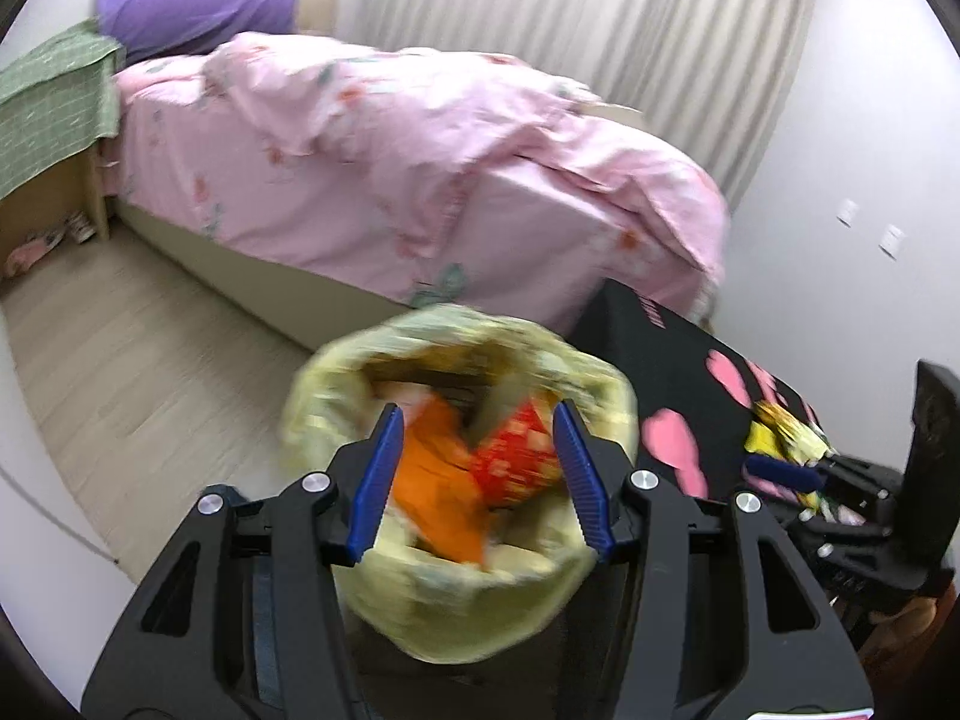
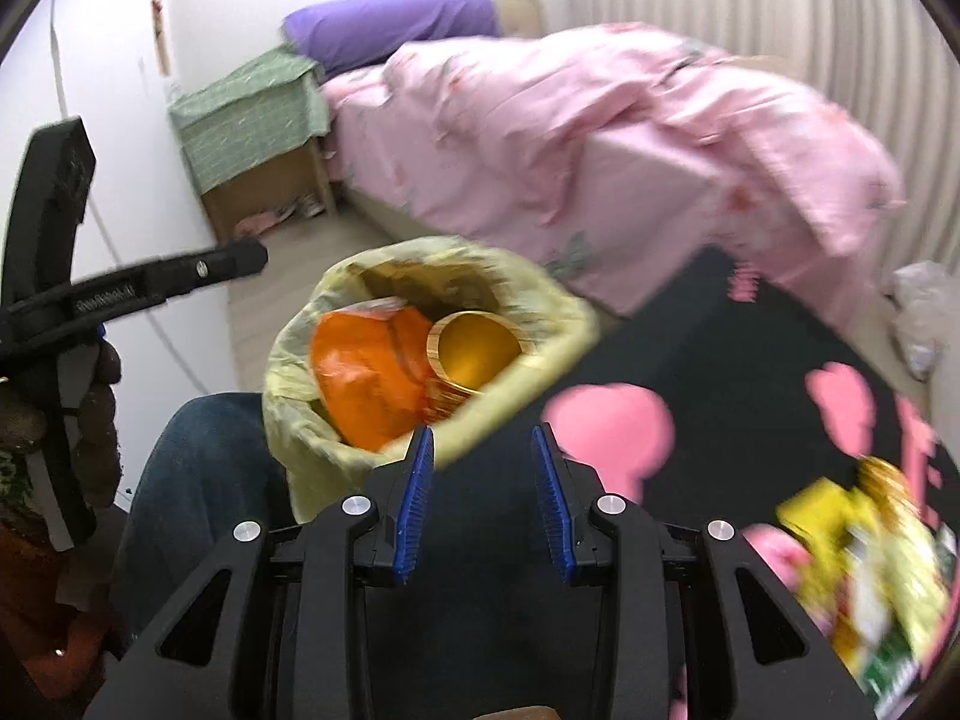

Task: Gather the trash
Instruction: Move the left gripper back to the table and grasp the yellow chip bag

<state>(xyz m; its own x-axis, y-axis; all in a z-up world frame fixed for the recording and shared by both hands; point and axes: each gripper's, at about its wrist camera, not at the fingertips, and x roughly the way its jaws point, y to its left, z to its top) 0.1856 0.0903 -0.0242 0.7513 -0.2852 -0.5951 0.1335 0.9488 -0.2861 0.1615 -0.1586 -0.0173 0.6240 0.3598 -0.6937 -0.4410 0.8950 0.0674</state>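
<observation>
A bin lined with a pale yellow bag (image 1: pixel 336 372) stands on the floor below my left gripper (image 1: pixel 478 420), which is open with nothing touching its blue pads. Inside the bag lie an orange wrapper (image 1: pixel 432 480) and a red paper cup (image 1: pixel 516 456). In the right wrist view the same bag (image 2: pixel 540 324) holds the orange wrapper (image 2: pixel 360 372) and the cup (image 2: pixel 474 354), whose inside looks golden. My right gripper (image 2: pixel 483 438) is open and holds nothing, over a black cloth (image 2: pixel 720 348) just right of the bin. Blurred yellow and green wrappers (image 2: pixel 864 552) lie on that cloth at the right.
A bed with a pink duvet (image 1: pixel 420 150) and a purple pillow (image 1: pixel 192 12) fills the back. A nightstand under a green cloth (image 2: pixel 252 114) stands at its head. A white plastic bag (image 2: pixel 918 324) lies at the far right. A knee in jeans (image 2: pixel 192 480) is beside the bin.
</observation>
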